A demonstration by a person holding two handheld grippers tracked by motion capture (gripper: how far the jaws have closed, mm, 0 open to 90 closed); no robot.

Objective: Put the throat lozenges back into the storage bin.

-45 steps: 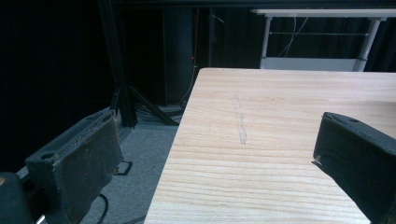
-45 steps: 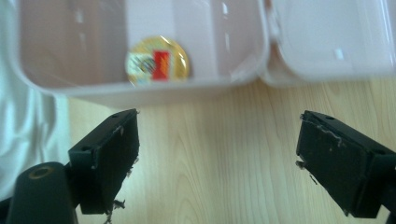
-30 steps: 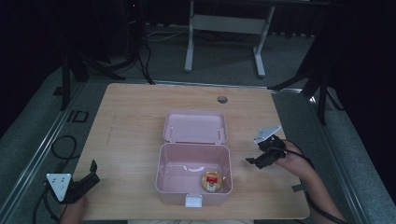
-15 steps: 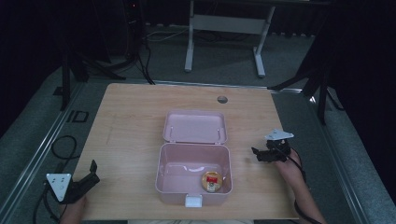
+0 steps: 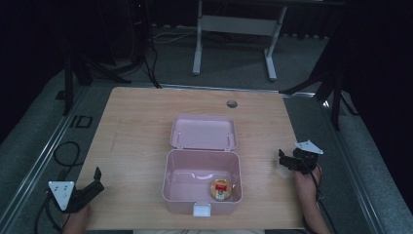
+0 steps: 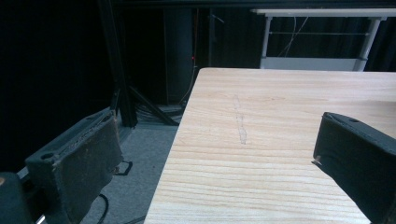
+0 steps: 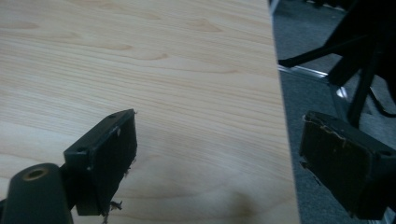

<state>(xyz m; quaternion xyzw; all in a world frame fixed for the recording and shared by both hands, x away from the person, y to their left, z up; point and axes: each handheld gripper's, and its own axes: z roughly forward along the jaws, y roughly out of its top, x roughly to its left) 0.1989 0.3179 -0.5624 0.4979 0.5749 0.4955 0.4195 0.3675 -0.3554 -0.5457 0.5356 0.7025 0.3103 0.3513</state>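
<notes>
Pink box (image 5: 200, 187) sits near the middle of the worktop (image 5: 136, 122), toward the person's edge, lid (image 5: 203, 131) swung open & lying flat on the far side of the box, touching it at the hinge. White latch (image 5: 201, 210) on the box's near wall. Inside the box, in its near right corner: a small round yellowish item w/ a red label (image 5: 220, 189), resting on the box floor by the right wall.

Right claw (image 5: 290, 162) is right of the box, near the worktop's right edge, clear of the box, held in a hand (image 5: 305, 181). In the right gripper view its jaws stand wide apart w/ nothing between them; left one over wood, right one past the worktop edge over grey floor. Pads (image 7: 116, 158) look frayed.

Left claw (image 5: 92, 184) is well left of the box, at the worktop's near left corner, grey three-cornered plate (image 5: 61, 189) on top. In the left gripper view, jaws spread wide, nothing pinched; one hangs off the worktop's left edge, the other over bare wood. No contact w/ the box.

Small round hole (image 5: 232, 104) in the worktop beyond the lid.
</notes>
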